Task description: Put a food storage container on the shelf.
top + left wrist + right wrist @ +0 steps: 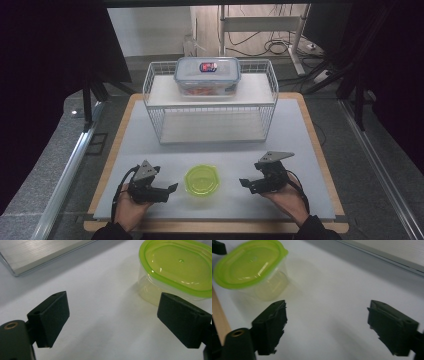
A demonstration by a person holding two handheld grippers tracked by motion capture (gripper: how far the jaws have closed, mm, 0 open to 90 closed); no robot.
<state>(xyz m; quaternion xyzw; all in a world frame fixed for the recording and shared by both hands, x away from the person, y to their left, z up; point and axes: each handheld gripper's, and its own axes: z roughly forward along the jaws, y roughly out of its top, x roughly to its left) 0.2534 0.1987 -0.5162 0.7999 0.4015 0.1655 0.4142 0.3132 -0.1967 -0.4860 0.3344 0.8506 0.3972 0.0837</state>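
The green-lidded tub (202, 180) sits on the worktop (300, 130); left claw (170, 188) just left of it, right claw (244, 183) right, both spread, gripping nothing.

Looks like a lab or test bench, staged rather than lived in. Dark curtains (45, 75) closing off both sides; aluminium rails (70, 165) running along a grey work surface. A white mat (300, 130) laid on a wooden board (327, 175), with a wire shelf rack (210, 100) holding a lidded food box (207, 75) set out like a prop. Behind, a metal frame desk (260, 25) with loose cables (272, 47) trailing over a bare floor.
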